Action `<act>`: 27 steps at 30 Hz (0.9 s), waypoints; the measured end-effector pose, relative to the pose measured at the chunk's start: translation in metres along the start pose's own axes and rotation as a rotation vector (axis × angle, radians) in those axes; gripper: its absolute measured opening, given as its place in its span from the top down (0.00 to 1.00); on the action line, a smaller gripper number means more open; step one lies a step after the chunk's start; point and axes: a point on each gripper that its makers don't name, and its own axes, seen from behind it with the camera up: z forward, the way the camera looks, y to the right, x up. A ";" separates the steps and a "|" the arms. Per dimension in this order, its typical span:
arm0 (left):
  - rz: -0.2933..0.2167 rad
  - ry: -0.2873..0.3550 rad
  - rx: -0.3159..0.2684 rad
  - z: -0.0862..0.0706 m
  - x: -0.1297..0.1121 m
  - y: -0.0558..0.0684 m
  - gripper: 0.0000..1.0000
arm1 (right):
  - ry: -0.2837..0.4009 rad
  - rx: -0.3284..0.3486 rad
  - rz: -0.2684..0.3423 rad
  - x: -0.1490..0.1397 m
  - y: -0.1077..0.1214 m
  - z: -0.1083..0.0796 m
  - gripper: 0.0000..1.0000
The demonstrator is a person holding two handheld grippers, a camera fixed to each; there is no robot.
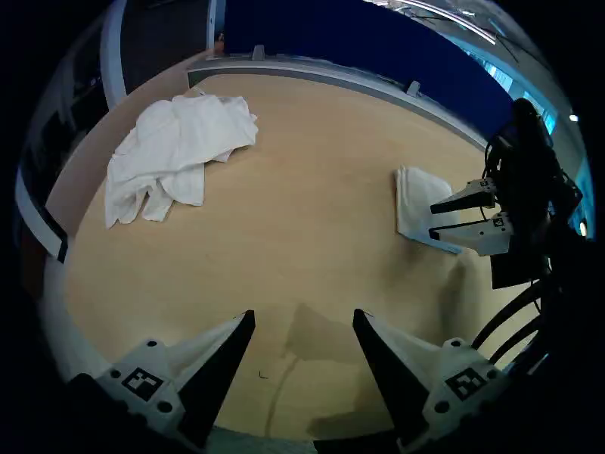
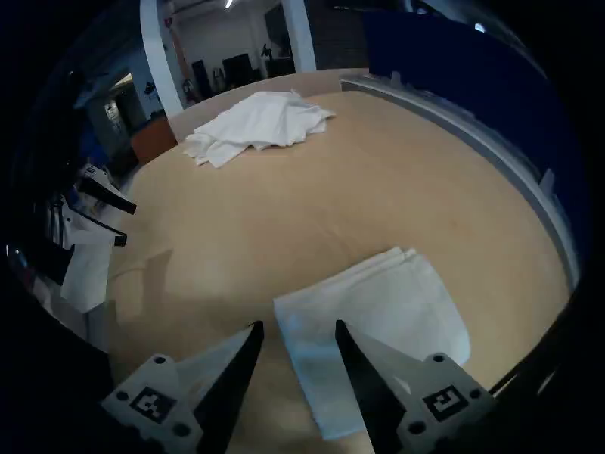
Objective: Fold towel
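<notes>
A crumpled pile of white towels (image 1: 178, 151) lies at the far left of the wooden table (image 1: 302, 227); in the right gripper view the pile (image 2: 261, 125) sits at the far side. A folded white towel (image 2: 378, 325) lies flat just under and ahead of my right gripper (image 2: 299, 333), which hovers open over its near edge with nothing between its fingers. In the left gripper view the folded towel (image 1: 420, 204) lies at the right, with my right gripper (image 1: 432, 219) over it. My left gripper (image 1: 302, 321) is open above bare table.
A blue partition (image 1: 363, 45) with a grey rail runs along the table's far edge. Dark cables (image 1: 522, 310) hang at the right of the left gripper view. An office room with white columns (image 2: 155, 53) lies beyond the table.
</notes>
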 end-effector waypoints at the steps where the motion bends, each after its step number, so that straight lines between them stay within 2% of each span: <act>1: -0.001 0.000 0.000 0.000 0.000 0.000 0.04 | 0.004 -0.007 -0.001 0.000 0.001 -0.001 0.17; 4: -0.001 -0.001 0.001 -0.001 -0.001 -0.001 0.04 | 0.014 -0.028 0.004 0.001 0.004 -0.004 0.05; 6: -0.001 0.000 0.002 -0.002 -0.001 -0.002 0.04 | 0.021 -0.043 0.011 0.002 0.006 -0.006 0.00; 12: -0.002 0.002 -0.003 -0.004 0.001 -0.001 0.04 | 0.045 -0.073 0.049 0.002 0.011 -0.010 0.00; 17: 0.004 0.003 -0.008 -0.003 0.003 0.001 0.04 | 0.040 -0.106 0.069 -0.003 0.016 -0.014 0.00; 27: 0.015 0.001 -0.014 0.001 0.004 0.004 0.04 | 0.013 -0.213 0.165 -0.035 0.020 -0.026 0.00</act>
